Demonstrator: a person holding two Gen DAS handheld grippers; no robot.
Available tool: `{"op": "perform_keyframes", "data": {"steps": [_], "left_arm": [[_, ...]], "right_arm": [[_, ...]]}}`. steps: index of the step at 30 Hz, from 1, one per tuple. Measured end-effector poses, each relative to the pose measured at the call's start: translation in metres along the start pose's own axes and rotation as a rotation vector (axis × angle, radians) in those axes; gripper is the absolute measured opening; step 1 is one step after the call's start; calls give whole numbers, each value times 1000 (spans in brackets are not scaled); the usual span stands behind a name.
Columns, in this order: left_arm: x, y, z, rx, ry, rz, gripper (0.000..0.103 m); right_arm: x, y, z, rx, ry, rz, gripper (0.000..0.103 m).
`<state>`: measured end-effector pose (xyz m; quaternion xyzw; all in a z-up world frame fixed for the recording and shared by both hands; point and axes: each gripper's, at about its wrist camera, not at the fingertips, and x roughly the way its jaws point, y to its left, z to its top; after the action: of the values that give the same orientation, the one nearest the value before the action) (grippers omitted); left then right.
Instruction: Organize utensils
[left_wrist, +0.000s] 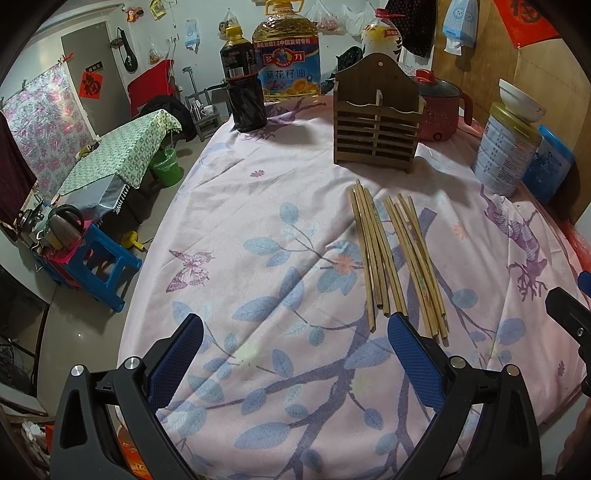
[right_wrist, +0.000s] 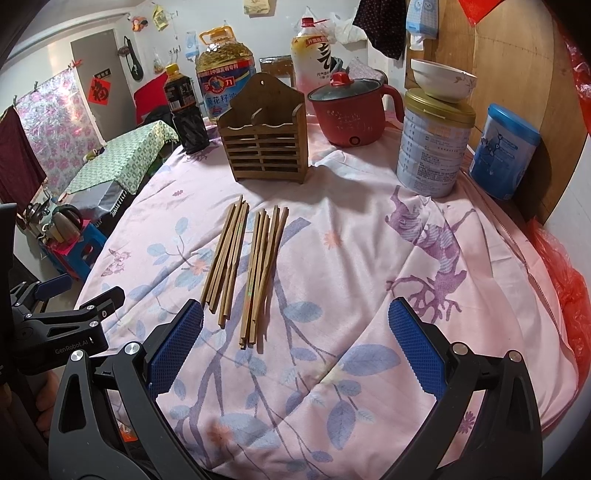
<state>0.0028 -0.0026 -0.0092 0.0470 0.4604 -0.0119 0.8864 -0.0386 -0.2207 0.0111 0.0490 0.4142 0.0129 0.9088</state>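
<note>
We hold the left gripper (left_wrist: 295, 354) and right gripper (right_wrist: 295, 347) wide apart and empty at the frame's bottom, while two chopstick bundles (right_wrist: 243, 266) lie at centre on the cloth-covered bench (right_wrist: 369, 229), pointing toward the wooden holder (right_wrist: 266, 136) above, seemingly awaiting pickup.

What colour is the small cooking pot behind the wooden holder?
Red, with a red lid knob; the cooking pot shows best in the right wrist view.
</note>
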Motion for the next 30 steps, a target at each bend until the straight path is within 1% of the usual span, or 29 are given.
{"op": "perform_keyframes", "data": {"steps": [5, 6, 8, 12, 15, 17, 20, 22, 25, 27, 29, 30], "left_arm": [[3, 3, -3, -1, 17, -13, 98], [6, 6, -4, -6, 27, -17, 98], [13, 16, -5, -28, 49, -10, 98], [30, 43, -15, -82, 118, 12, 98], [37, 50, -21, -66, 152, 8, 98], [42, 44, -28, -16, 171, -6, 98], [51, 22, -36, 62, 181, -37, 98], [61, 7, -37, 89, 179, -60, 98], [75, -18, -37, 88, 180, -80, 98], [84, -31, -32, 84, 166, -58, 98], [91, -43, -28, 88, 129, -27, 94], [94, -48, -28, 91, 115, -13, 89]], "right_arm": [[-1, 1, -2, 10, 14, -2, 97], [8, 2, -2, 13, 17, -3, 97], [11, 0, -4, 30, 28, -3, 97], [20, -13, -14, 117, 73, -36, 97], [21, -17, -27, 169, 104, -56, 97], [17, -12, -41, 161, 120, -74, 97], [13, -6, -52, 110, 147, -96, 97], [9, -8, -54, 70, 152, -113, 97], [3, -23, -46, 34, 131, -133, 97], [-3, -41, -37, 24, 101, -143, 97], [-6, -59, -27, 9, 73, -159, 97], [-7, -68, -23, 6, 62, -163, 97]]}}
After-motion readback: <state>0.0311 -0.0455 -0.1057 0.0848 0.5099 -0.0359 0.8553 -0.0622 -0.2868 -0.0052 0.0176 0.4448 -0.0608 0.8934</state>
